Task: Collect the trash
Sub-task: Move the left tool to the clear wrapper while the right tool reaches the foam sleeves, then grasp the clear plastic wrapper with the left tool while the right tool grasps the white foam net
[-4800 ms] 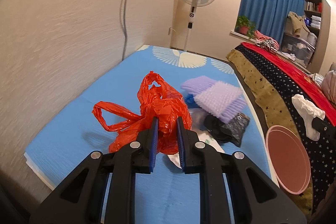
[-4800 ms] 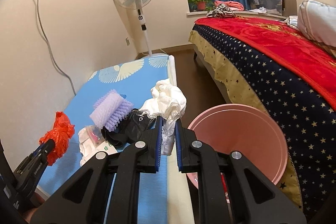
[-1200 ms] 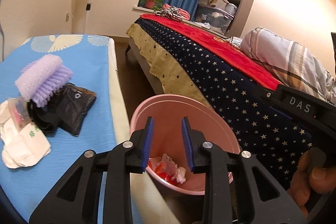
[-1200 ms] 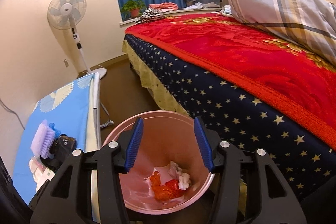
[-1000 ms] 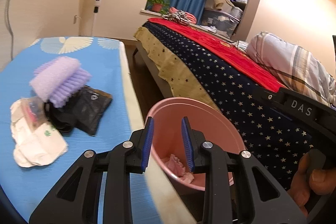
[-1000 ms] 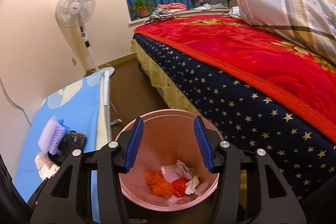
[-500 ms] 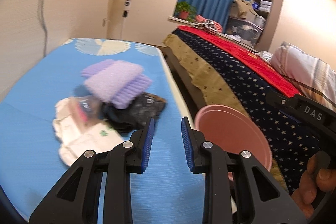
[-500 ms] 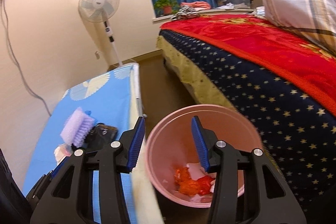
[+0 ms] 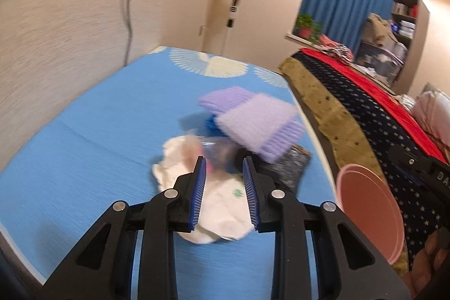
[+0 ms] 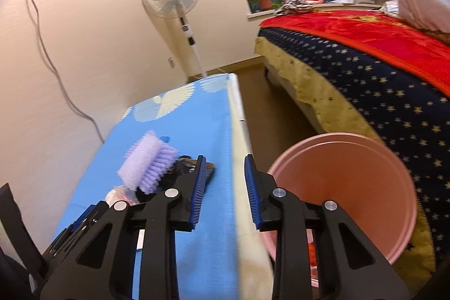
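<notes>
A pile of trash lies on the blue table (image 9: 98,131): white crumpled wrappers (image 9: 222,204), a clear packet with pink bits (image 9: 216,151), a black bag (image 9: 292,165) and purple foam pieces (image 9: 261,123). My left gripper (image 9: 224,169) is open and empty, just above the white wrappers. My right gripper (image 10: 223,169) is open and empty over the table's right edge, between the black bag (image 10: 182,167) and the pink bin (image 10: 346,187). Red trash (image 10: 312,255) shows low inside the bin. The bin's rim also shows in the left wrist view (image 9: 371,212).
A bed with a starry navy and red cover (image 10: 379,75) runs along the right, close to the bin. A standing fan (image 10: 174,2) is beyond the table's far end. A wall with a cable (image 10: 50,61) borders the table's left side.
Both grippers dropped the red bag and white wad into the bin, then swung left from the bin toward the table. The left one now hovers over the trash pile.
</notes>
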`<state>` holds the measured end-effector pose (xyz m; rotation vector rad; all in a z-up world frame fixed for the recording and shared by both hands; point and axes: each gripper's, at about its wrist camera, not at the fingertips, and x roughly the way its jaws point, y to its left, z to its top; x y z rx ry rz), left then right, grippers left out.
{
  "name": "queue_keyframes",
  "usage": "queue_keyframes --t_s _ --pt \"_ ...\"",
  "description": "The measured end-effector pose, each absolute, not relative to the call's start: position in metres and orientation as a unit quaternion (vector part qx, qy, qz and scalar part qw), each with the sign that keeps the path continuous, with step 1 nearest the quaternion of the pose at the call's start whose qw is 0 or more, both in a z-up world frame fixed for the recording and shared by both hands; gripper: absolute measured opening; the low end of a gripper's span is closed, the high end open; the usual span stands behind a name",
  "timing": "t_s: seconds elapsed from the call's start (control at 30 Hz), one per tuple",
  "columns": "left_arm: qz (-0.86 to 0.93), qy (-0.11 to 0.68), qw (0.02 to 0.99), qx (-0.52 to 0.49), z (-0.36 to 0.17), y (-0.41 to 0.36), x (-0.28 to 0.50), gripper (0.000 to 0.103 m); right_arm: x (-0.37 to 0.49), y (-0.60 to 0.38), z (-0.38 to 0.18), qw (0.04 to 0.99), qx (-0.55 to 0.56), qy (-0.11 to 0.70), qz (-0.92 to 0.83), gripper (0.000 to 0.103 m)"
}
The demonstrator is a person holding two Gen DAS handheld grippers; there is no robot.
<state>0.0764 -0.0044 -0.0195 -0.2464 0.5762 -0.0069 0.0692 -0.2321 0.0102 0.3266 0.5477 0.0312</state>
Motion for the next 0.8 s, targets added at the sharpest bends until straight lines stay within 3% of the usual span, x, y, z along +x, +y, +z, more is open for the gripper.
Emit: queue_keyframes --t_s 0.8 --pt "0.006 0.336 0.931 -0.142 -0.048 0.015 0.124 0.027 0.154 -0.16 -0.019 0.916 0.193 0.306 0.175 0.029"
